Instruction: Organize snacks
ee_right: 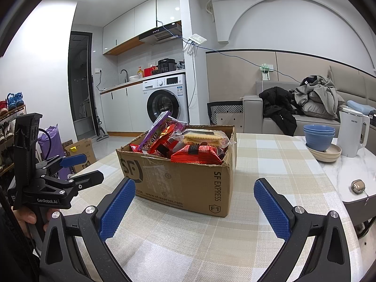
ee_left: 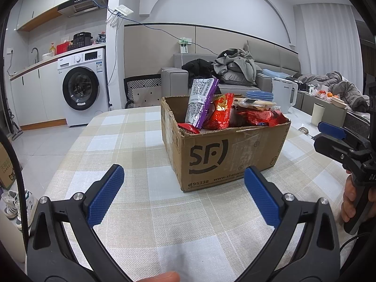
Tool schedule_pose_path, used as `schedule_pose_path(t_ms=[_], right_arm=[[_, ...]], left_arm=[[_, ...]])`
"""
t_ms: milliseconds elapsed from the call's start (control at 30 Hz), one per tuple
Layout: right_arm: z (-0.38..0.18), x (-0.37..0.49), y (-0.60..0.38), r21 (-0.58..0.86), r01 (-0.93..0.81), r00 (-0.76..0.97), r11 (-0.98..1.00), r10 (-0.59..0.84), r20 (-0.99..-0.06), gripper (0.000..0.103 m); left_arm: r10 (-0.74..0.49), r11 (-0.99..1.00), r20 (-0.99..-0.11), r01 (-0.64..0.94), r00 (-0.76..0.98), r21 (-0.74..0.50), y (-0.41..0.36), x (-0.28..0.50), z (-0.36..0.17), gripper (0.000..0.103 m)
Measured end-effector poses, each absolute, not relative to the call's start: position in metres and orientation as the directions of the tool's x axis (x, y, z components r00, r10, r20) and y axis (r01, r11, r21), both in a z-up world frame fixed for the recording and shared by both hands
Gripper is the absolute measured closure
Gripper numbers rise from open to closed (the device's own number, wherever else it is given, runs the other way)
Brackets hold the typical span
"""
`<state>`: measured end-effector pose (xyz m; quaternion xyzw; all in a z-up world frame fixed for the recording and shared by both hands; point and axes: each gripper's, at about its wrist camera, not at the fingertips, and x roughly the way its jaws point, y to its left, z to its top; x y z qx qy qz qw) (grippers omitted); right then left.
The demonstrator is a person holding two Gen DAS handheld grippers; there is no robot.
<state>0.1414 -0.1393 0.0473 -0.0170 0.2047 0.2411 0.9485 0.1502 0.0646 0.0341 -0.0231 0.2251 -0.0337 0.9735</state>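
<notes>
A brown SF Express cardboard box stands on the checked tablecloth, also in the right wrist view. It is full of snack packs: a purple pack standing upright, red packs and a clear cracker pack. My left gripper is open and empty, in front of the box. My right gripper is open and empty, also short of the box. Each gripper shows in the other's view, the right one and the left one.
Blue bowls on plates and a white kettle stand at the table's far right. A small round object lies near the marble edge. A cup stands behind. A sofa with clothes and a washing machine are beyond.
</notes>
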Motion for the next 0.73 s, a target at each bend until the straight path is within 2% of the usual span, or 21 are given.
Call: schedule_pose_path(t_ms=[733], right_arm=[[0.047, 0.141, -0.139, 0.066, -0.465, 0.799, 0.883, 0.451, -0.397, 0.0]], left_arm=[[-0.053, 0.998, -0.445, 0.03, 0.894, -0.057, 0.074, 0.154, 0.031, 0.001]])
